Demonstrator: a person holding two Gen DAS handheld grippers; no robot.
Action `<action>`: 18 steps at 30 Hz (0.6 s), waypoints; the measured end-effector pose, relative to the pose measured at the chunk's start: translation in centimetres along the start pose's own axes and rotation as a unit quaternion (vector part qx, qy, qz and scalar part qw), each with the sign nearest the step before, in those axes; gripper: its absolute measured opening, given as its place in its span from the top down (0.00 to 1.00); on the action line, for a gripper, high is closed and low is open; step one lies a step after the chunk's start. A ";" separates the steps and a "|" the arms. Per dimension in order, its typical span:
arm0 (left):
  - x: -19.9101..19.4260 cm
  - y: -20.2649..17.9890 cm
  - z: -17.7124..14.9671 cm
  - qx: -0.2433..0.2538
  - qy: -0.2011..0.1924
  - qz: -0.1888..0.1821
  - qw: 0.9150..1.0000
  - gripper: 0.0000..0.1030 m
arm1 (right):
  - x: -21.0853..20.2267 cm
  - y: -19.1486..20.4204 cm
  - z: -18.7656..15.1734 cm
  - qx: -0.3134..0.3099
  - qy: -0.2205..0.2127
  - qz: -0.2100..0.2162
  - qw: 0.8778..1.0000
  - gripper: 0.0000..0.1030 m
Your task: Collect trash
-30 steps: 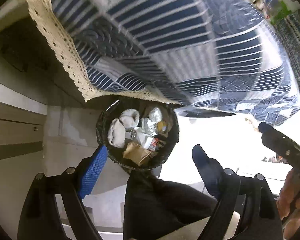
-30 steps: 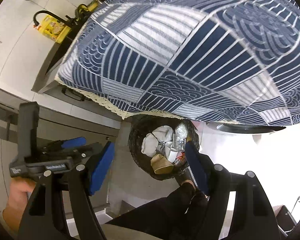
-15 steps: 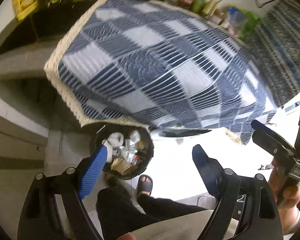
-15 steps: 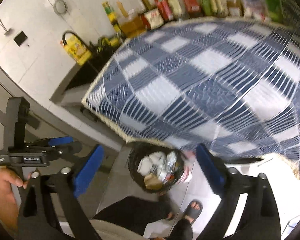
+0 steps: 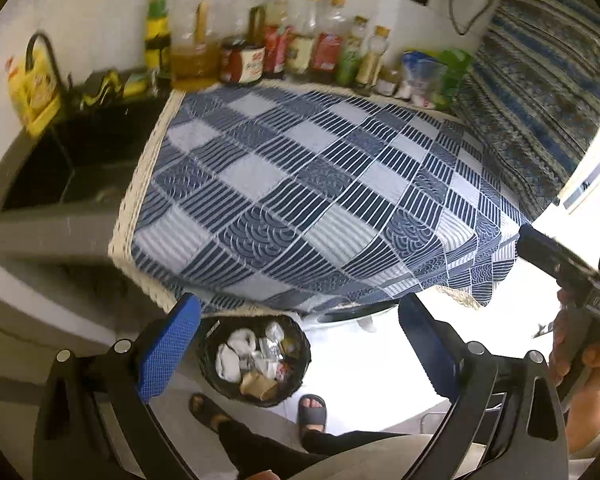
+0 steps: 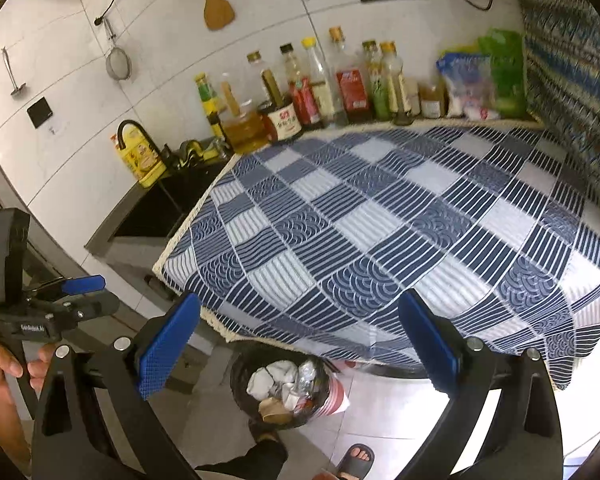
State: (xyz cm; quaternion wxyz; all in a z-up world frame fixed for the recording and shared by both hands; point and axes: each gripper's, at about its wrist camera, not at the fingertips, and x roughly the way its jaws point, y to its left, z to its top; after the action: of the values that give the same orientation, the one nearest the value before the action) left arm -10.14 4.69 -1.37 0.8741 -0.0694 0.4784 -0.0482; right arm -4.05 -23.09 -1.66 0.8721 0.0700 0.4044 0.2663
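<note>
A black mesh trash bin [image 5: 209,346] stands on the floor under the table's near edge. It holds crumpled white paper [image 5: 229,357], foil and a brown paper scrap [image 5: 259,385]. My left gripper [image 5: 298,312] hangs high above it, jaws opening wide with nothing between them. The right wrist view shows the same bin [image 6: 240,376], with a red-striped paper cup [image 6: 337,397] at its right side. My right gripper [image 6: 298,304] is also well above the bin, its jaws opening and empty.
A blue-and-white patchwork cloth [image 5: 300,192] covers the table [image 6: 380,232]. Several sauce bottles [image 6: 308,92] line the wall behind it. A dark sink [image 5: 80,168] with a black faucet lies to the left. The person's sandalled feet [image 5: 312,408] stand beside the bin.
Both grippers have risen away from the bin, which now looks smaller. The tabletop and the bottles have come into view. The right jaws have spread much wider, the left slightly.
</note>
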 end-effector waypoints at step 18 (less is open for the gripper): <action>-3.4 -2.7 2.5 0.024 -0.046 0.005 0.999 0.07 | -3.6 -0.6 2.5 -0.003 -0.023 -0.018 1.000 0.05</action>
State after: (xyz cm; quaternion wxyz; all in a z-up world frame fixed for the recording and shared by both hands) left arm -9.91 2.72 3.18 0.8968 -0.0482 0.4367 -0.0523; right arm -3.88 -25.31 2.20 0.8860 0.0659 0.3851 0.2497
